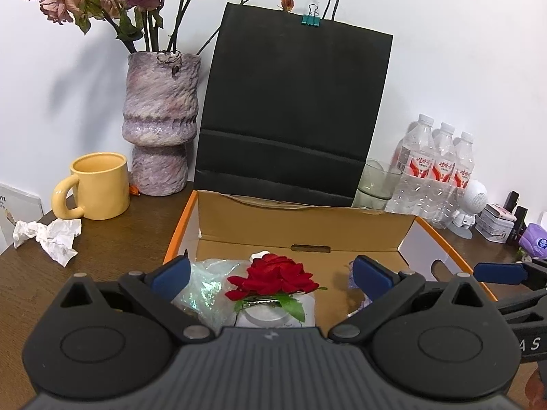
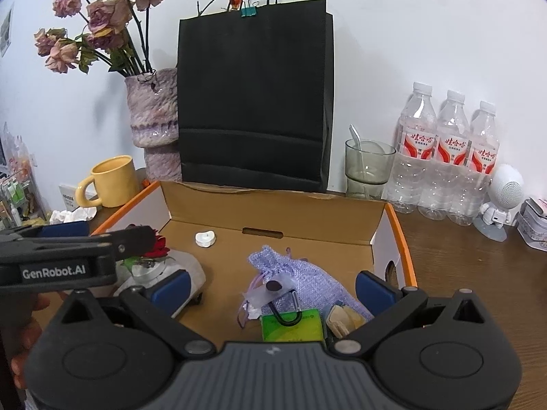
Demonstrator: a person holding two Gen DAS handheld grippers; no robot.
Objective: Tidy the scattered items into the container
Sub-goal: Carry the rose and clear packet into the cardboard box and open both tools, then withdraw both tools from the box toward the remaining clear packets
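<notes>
Black bag point(image 2: 253, 95) and glass point(image 2: 367, 167) behind box point(image 2: 273, 215)

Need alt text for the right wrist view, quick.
The right gripper hangs open over a cardboard box holding a lilac pouch, a green packet and a small white piece. The left gripper reaches in beside it.

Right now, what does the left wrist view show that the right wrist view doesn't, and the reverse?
Left wrist only: the red fabric rose hair clip seen whole, on an iridescent plastic bag.

Right wrist only: the lilac mesh drawstring pouch, green card with a black carabiner, and small white cap.

Both: open cardboard box, black paper bag, yellow mug, both sets of jaws open and empty.
</notes>
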